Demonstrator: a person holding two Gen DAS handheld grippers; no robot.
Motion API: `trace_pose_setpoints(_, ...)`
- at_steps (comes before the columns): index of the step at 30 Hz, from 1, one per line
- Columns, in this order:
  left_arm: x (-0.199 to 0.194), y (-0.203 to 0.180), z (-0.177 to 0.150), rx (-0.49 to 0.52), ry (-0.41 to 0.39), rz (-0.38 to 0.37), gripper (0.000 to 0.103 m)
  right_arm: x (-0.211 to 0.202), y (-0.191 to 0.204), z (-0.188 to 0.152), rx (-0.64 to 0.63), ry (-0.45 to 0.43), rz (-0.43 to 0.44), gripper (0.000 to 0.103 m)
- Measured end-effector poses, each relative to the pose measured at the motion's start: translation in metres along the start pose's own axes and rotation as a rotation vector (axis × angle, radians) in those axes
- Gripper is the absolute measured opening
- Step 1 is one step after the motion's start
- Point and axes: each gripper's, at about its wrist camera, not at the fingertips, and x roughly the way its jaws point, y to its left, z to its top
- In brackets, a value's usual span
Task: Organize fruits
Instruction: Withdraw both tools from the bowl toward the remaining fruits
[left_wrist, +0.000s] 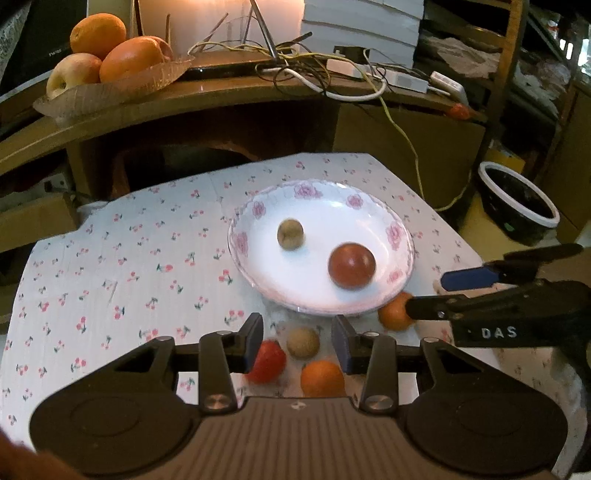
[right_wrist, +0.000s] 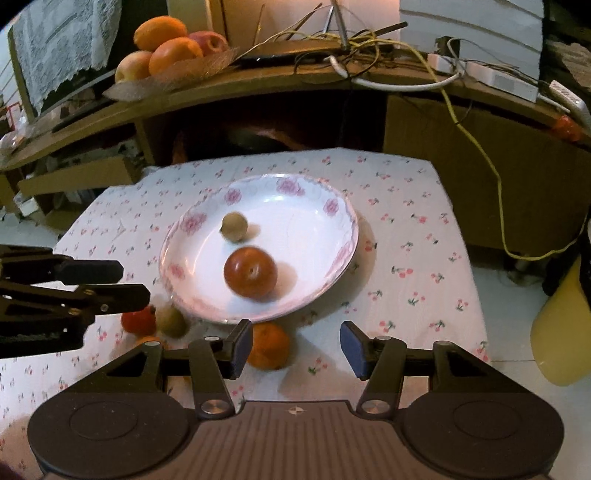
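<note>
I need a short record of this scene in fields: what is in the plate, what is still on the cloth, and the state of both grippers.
in plate: plate holds a dark red fruit and a small tan fruit, apart
on cloth: strawberry, second tan fruit, near orange, far orange beside the plate rim
left gripper: open, holds nothing, above the near fruits
right gripper: open, holds nothing, far orange just ahead of its left finger

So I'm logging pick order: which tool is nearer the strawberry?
Left. The left tool hangs right over the strawberry, which sits by its left finger. The right tool is off to the right, near an orange.
</note>
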Motion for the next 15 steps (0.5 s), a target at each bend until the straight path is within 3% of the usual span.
trace_pose_setpoints(15,-0.006,-0.003,-0.036,0.084,0.068,-0.047,0.049,0.018,0.015,-0.009,-0.059,0.055,0.028,0.054)
